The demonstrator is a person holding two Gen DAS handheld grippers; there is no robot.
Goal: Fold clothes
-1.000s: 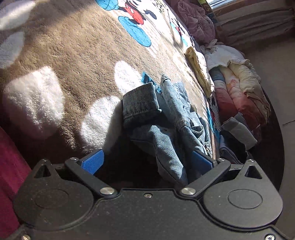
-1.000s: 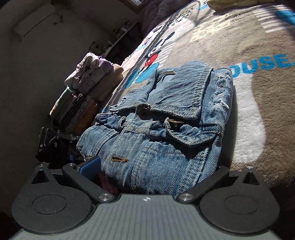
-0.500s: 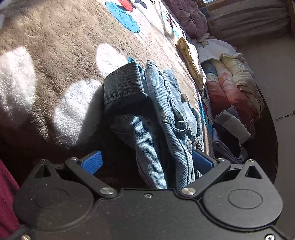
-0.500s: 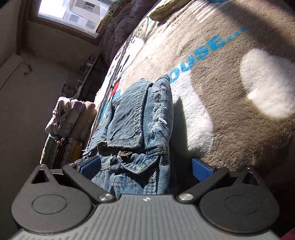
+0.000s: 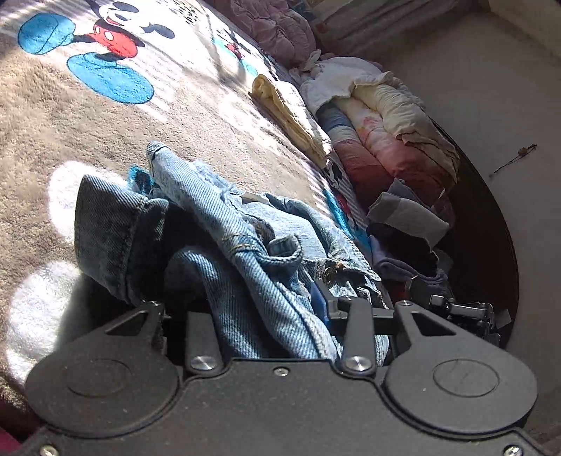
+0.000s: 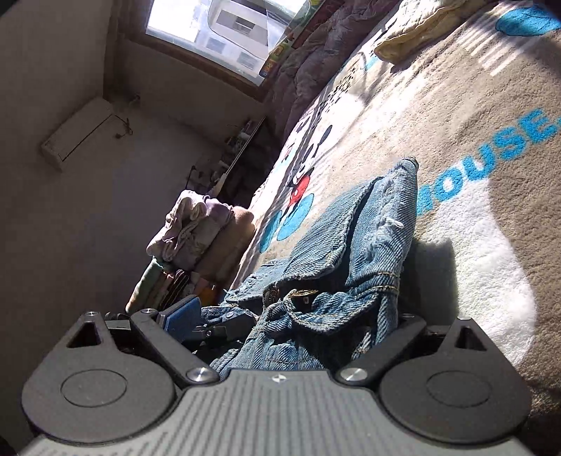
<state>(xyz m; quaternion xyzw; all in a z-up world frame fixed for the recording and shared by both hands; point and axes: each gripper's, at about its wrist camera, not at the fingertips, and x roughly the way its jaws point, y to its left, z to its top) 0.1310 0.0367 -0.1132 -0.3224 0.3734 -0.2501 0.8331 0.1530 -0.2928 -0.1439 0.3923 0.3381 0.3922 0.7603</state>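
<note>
A blue denim jacket (image 5: 245,242) lies bunched on the brown cartoon-mouse blanket (image 5: 105,122). My left gripper (image 5: 242,301) is at its near edge with the jaws closing. A thick fold of denim fills the gap, and the blue pad (image 5: 320,298) presses against it. In the right wrist view the same jacket (image 6: 354,252) lies collar-up. My right gripper (image 6: 296,315) stands wide around its near edge, jaws just starting to close, with denim between them. Its left blue pad (image 6: 182,315) is clear of the cloth. The other finger is hidden behind denim.
Folded quilts and clothes (image 5: 385,140) are stacked along the bed's far side, with a folded yellow cloth (image 5: 291,112) on the blanket. Another pile (image 6: 196,238) sits beside the bed, under a window (image 6: 224,31) and a wall air conditioner (image 6: 77,133).
My left gripper's jaws have drawn in from wide onto the denim fold, and it has moved along the jacket and rolled. The right gripper has swung around at the collar edge.
</note>
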